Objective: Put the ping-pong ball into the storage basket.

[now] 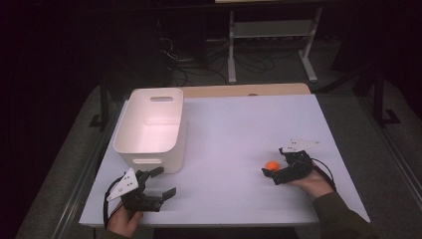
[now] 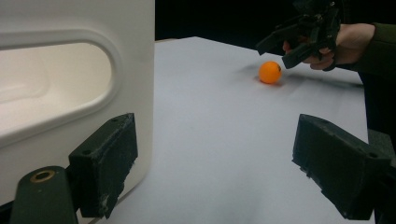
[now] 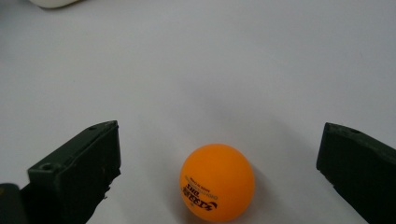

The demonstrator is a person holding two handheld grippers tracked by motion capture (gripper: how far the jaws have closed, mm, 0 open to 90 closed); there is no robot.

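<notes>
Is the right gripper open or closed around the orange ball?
Open. In the right gripper view the right gripper has its jaws spread wide, with the orange ball on the table between them, touching neither.

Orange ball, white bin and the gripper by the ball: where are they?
orange ball [image 3: 217, 182]: right gripper view, its front.
white bin [image 1: 149, 158]: high view, near wall.
right gripper [image 1: 272, 172]: high view, between its jaw tips.

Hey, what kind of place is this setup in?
Probably a lab or workshop test bench rather than a home: a white-topped table in a dark room, loose cables on the floor behind it beside a metal frame, and a person working two handheld grippers near an orange ball.
</notes>
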